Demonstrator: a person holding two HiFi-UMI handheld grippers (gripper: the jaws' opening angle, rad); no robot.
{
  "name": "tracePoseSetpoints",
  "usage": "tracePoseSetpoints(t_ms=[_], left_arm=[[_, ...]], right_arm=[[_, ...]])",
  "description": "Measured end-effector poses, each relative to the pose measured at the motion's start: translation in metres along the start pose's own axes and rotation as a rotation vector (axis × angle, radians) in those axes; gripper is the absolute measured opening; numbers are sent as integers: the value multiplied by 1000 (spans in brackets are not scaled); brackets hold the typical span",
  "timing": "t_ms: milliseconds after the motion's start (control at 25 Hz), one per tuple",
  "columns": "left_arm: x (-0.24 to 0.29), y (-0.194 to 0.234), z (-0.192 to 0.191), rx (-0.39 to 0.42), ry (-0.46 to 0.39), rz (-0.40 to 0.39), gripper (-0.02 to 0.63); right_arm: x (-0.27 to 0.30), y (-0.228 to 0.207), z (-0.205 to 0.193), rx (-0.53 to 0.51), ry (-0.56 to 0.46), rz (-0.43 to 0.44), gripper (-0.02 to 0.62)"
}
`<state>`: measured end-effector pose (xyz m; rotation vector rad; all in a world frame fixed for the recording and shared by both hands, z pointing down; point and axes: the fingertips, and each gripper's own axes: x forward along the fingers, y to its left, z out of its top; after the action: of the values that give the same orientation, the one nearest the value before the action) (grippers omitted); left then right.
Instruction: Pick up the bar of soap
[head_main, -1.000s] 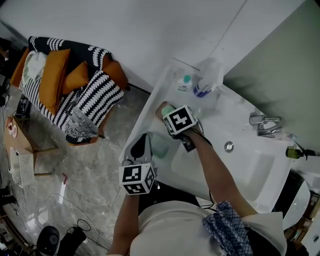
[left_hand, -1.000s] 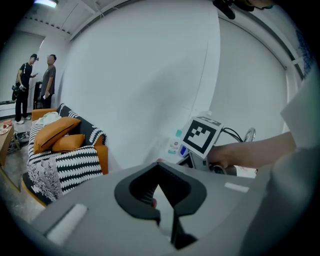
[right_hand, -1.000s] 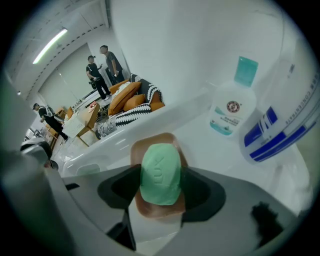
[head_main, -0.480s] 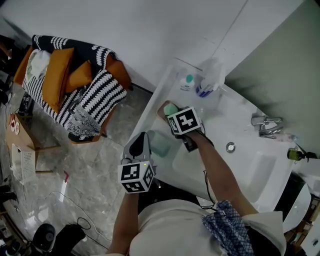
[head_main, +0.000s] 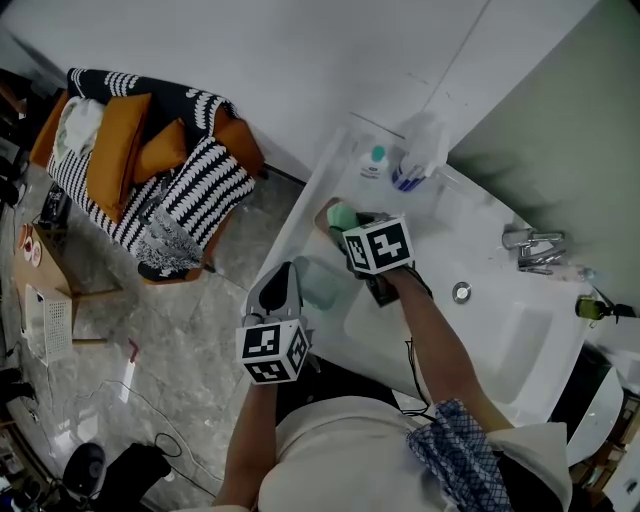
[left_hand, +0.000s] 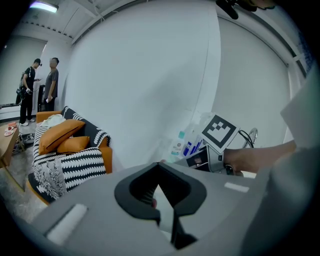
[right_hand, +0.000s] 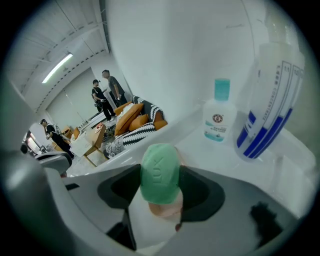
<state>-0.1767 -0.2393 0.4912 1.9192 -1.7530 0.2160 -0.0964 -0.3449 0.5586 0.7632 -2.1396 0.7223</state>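
Head view, basin: a white ceramic washbasin (head_main: 500, 330) with a chrome tap (head_main: 530, 250) on its far rim.
Head view, soap: the green oval bar of soap (head_main: 343, 214) is on the basin's left ledge, at the tips of the right gripper (head_main: 352, 222).
Head view, bottles: a small clear bottle with a teal cap (head_main: 372, 164) and a tall white bottle with blue stripes (head_main: 412, 155) stand at the basin's back-left corner, just beyond the soap.
Head view, left gripper: the left gripper (head_main: 283, 283) is just outside the basin's near-left edge.
Left gripper view, claw: clenched, tips meeting, nothing between them.
Left gripper view, room: a black-and-white patterned sofa with orange cushions (left_hand: 70, 150), well apart from the basin.
Right gripper view, claw: grasping the green bar, one jaw against each flank. Something peach-coloured shows directly beneath the bar; I cannot tell what it is.
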Motion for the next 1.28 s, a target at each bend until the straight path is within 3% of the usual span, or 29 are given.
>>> tracePoseSetpoints(t_ms=[240, 640, 1280], left_arm=[[-1, -12, 1, 20, -3, -27, 8], [2, -46, 1, 81, 1, -115, 8], [19, -117, -9, 165, 31, -287, 8]], right_arm=[[-22, 1, -1, -4, -55, 1, 252], [-64, -19, -24, 50, -105, -70, 252], [-121, -85, -108, 216, -103, -235, 252]])
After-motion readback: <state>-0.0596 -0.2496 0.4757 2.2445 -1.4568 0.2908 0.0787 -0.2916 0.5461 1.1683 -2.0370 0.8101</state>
